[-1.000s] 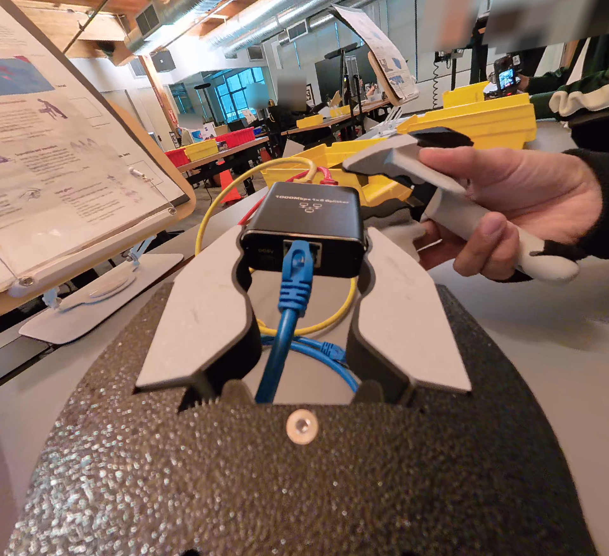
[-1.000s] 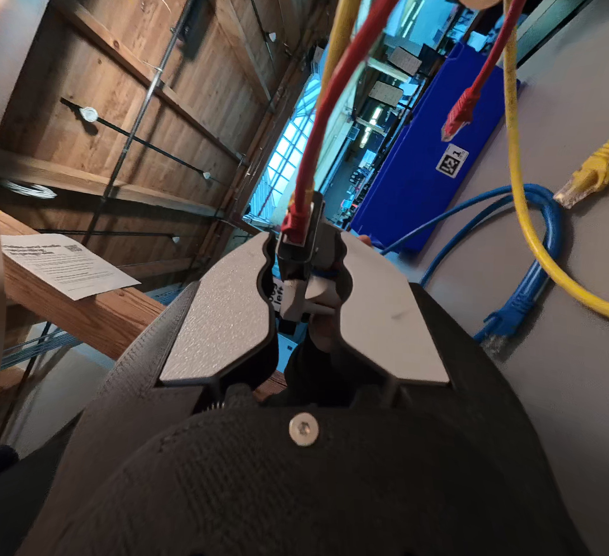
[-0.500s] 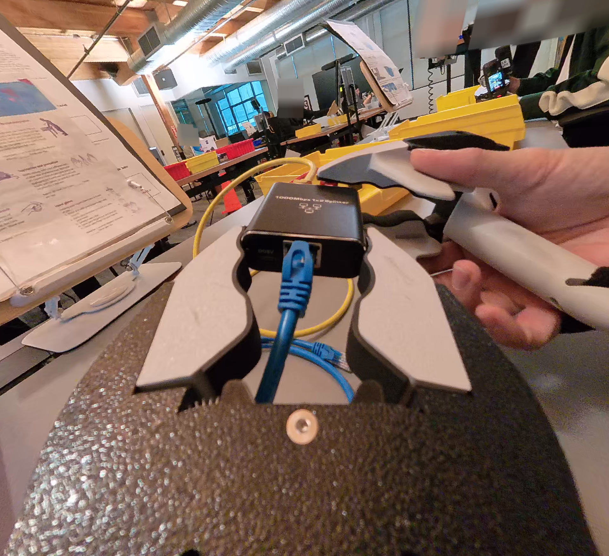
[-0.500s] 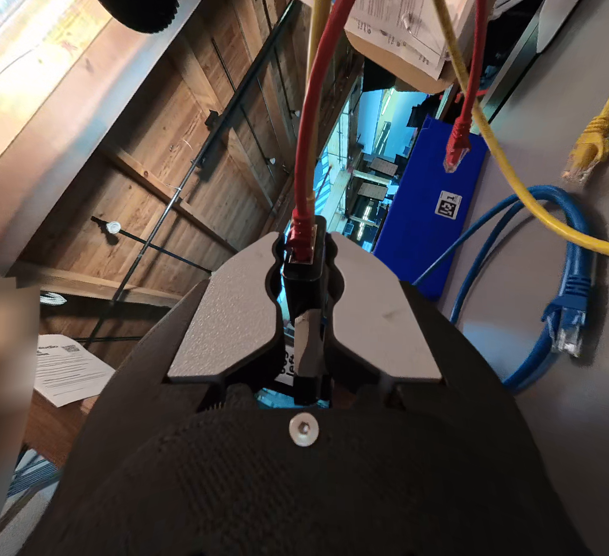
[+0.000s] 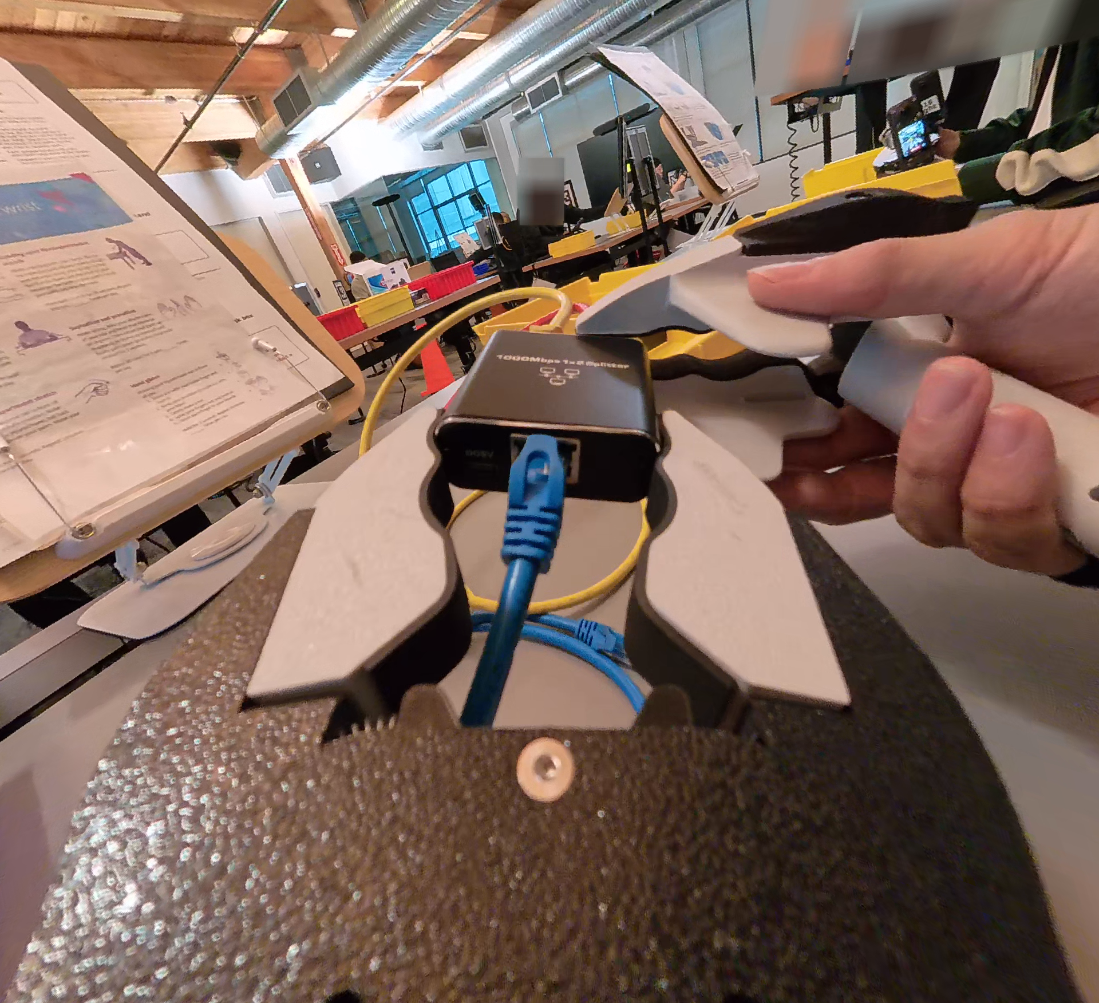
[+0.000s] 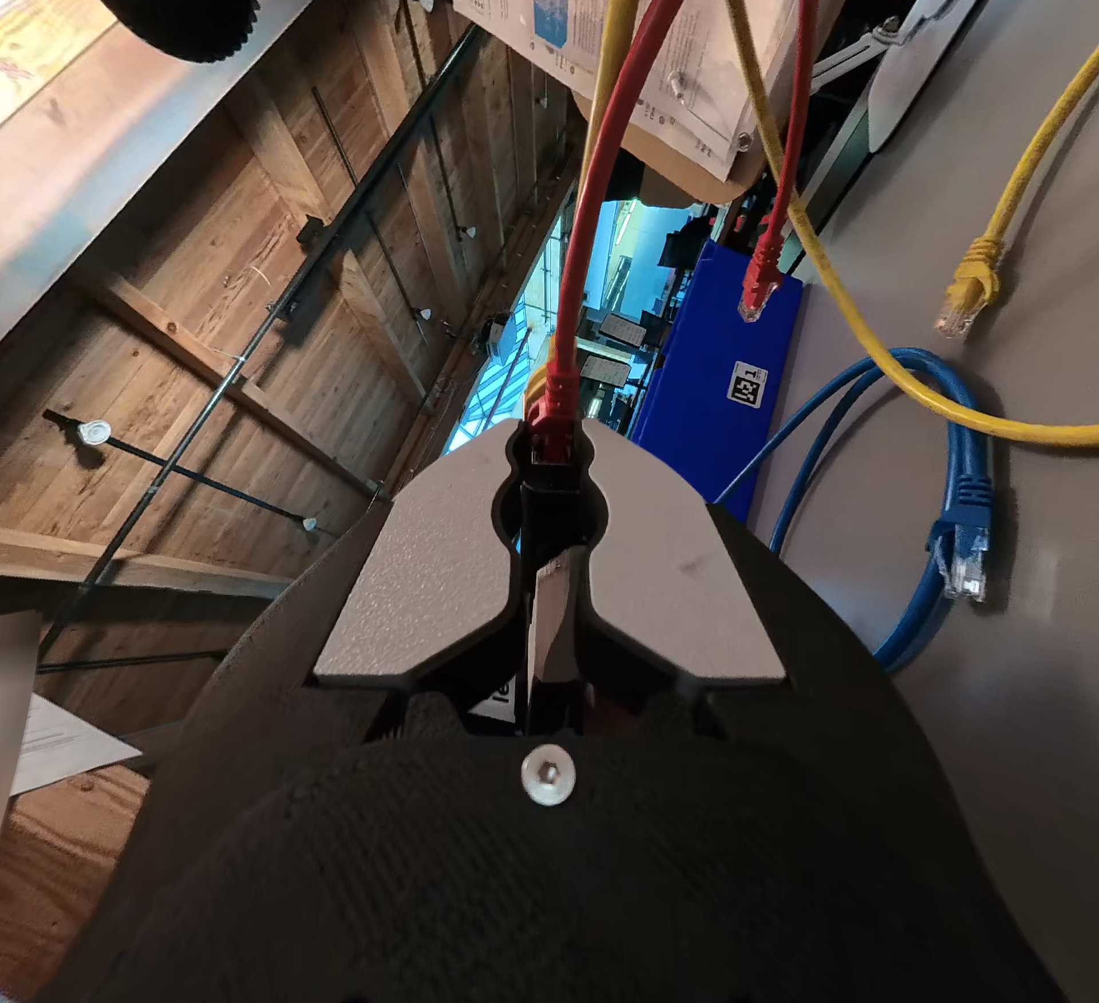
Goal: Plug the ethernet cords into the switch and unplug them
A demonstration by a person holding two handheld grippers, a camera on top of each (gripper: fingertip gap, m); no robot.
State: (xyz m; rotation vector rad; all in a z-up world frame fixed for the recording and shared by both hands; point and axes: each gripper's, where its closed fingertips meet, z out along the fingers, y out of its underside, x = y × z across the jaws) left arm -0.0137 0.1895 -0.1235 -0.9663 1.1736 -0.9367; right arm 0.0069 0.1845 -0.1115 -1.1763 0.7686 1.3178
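A tilted instruction board (image 5: 148,356) stands left; yellow bins (image 5: 684,344) sit behind

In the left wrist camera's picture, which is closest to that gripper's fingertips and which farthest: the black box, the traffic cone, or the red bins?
1. Small black switch box, clamped between the left gripper fingertips.
2. Orange traffic cone, on the floor just beyond the table edge, behind the box.
3. Red plastic bins, on a far table, left of centre.
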